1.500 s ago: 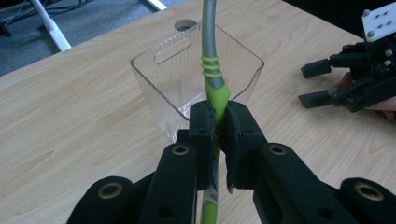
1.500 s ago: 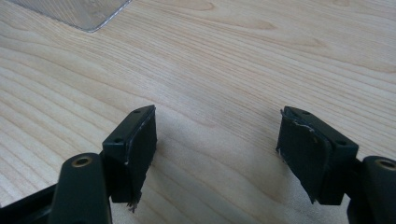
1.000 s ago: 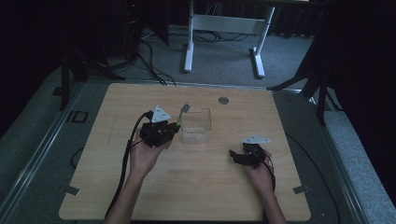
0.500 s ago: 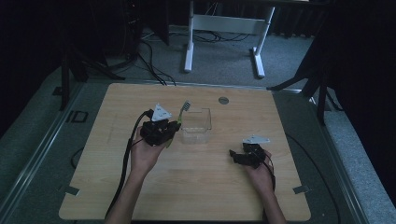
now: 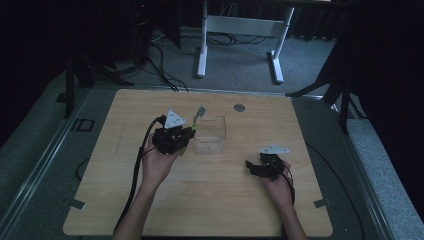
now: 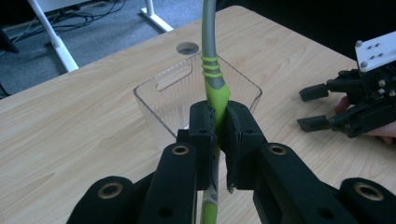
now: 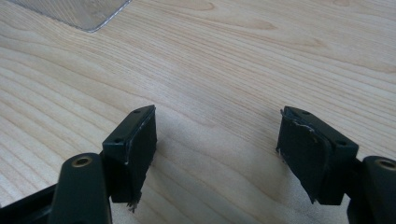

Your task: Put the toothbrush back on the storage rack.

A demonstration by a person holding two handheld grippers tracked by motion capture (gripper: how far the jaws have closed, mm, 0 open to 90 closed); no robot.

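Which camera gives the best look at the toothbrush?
The left gripper view: the toothbrush fills the middle, its green and grey handle clamped in the left tool over the clear box. The high view shows it small, with its bristle head by the box. The right gripper view adds nothing on it.

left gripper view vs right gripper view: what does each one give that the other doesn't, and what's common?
Left gripper view alone: the left gripper shut on a green toothbrush, the whole clear bin behind it, a round hole in the table, and the right gripper farther off. Right gripper view alone: its own jaws spread wide with bare wood between them. Shared: the wooden table and the bin, just a corner of it in the right gripper view.
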